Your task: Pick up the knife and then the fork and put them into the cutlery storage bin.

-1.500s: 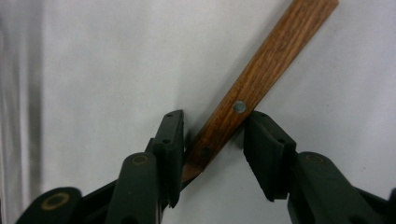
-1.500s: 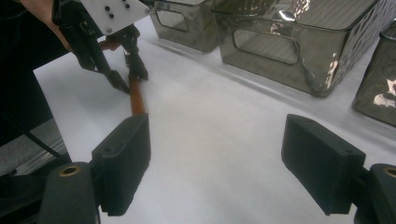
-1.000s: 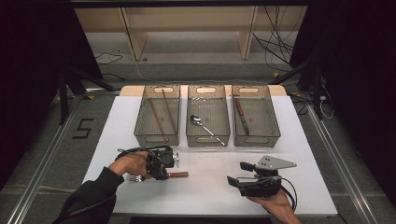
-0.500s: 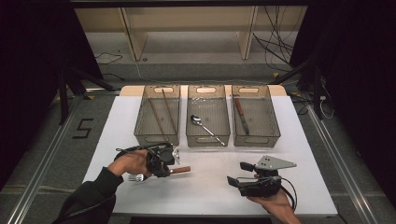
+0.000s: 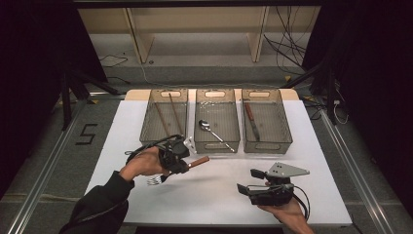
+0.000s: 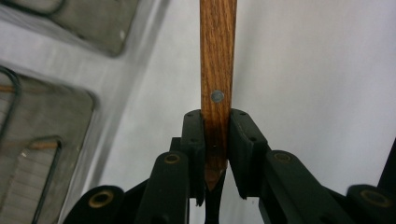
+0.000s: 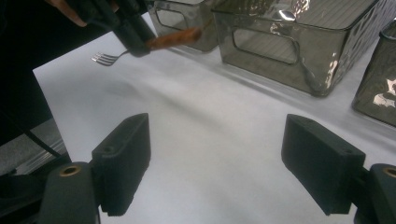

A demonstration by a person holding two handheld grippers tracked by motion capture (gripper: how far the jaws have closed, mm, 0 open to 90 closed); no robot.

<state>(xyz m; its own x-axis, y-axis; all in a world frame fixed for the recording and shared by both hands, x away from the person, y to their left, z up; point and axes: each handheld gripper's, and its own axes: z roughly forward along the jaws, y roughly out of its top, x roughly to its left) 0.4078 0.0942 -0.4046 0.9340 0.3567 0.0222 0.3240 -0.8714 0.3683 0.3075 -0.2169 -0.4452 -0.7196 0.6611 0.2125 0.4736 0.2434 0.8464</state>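
A fork with a brown wooden handle [image 5: 199, 161] hangs above the white table [image 5: 219, 200]. My left gripper [image 5: 182, 163] is shut on it, at the left front. Its metal tines [image 5: 154, 181] stick out below the hand. In the left gripper view the handle [image 6: 217, 65] runs straight up from between the two black pads [image 6: 194, 140], which clamp its lower end. My right gripper [image 5: 248, 181] rests at the right front, open and holding nothing. In the right gripper view its jaws stand wide apart [image 7: 217, 163], and the fork [image 7: 107, 58] hangs beyond them at the upper left.
Three smoky clear bins stand in a row at the back. The left bin [image 5: 146, 122] holds chopsticks [image 5: 173, 113], the middle bin [image 5: 217, 149] a spoon [image 5: 214, 132], and the right bin [image 5: 287, 127] a knife [image 5: 252, 122]. White table lies between the grippers.
The left hand has lifted the fork off the table and carried it a little toward the bins. The right gripper has stayed where it was.
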